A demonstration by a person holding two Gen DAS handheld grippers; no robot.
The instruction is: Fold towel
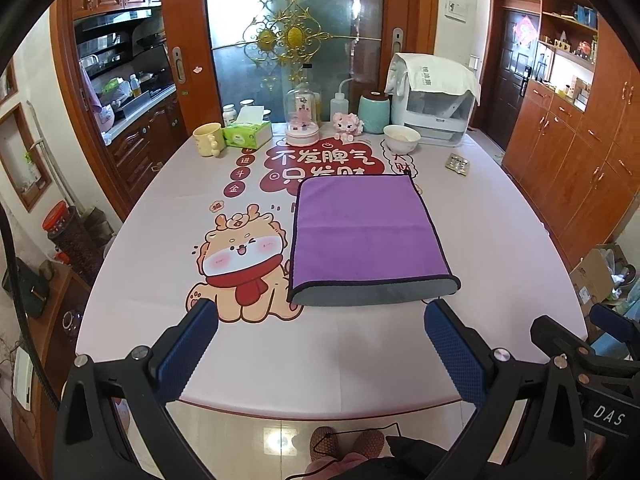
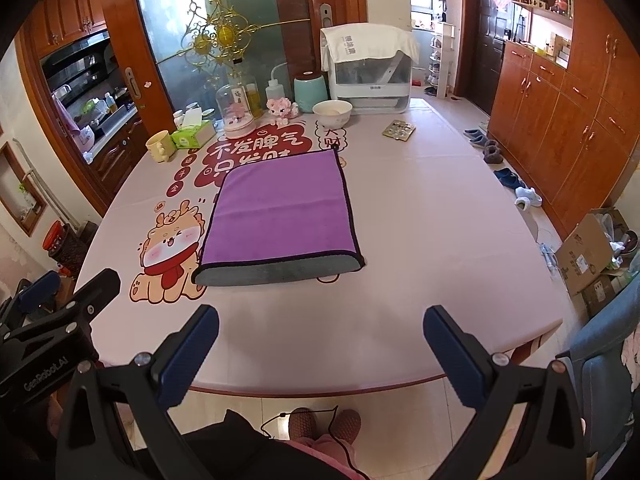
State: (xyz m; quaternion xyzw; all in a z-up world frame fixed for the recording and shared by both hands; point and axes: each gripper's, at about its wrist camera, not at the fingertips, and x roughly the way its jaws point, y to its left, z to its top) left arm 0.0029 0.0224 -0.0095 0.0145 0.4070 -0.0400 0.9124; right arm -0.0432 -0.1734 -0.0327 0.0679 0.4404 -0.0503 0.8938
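Observation:
A purple towel (image 1: 362, 226) with a dark hem lies flat on the pink table (image 1: 500, 240), folded over so a grey underside strip shows along its near edge. It also shows in the right wrist view (image 2: 280, 212). My left gripper (image 1: 320, 316) is open and empty, held above the table's near edge, short of the towel. My right gripper (image 2: 320, 316) is open and empty too, back from the towel's near edge. The right gripper's body shows at the right of the left wrist view (image 1: 580, 352).
At the table's far end stand a yellow mug (image 1: 208, 140), a green tissue box (image 1: 246, 132), a glass dome (image 1: 303, 116), a white bowl (image 1: 401, 137) and a white appliance (image 1: 434, 100). A blister pack (image 1: 457, 164) lies at the right. Cardboard boxes (image 2: 592, 256) sit on the floor.

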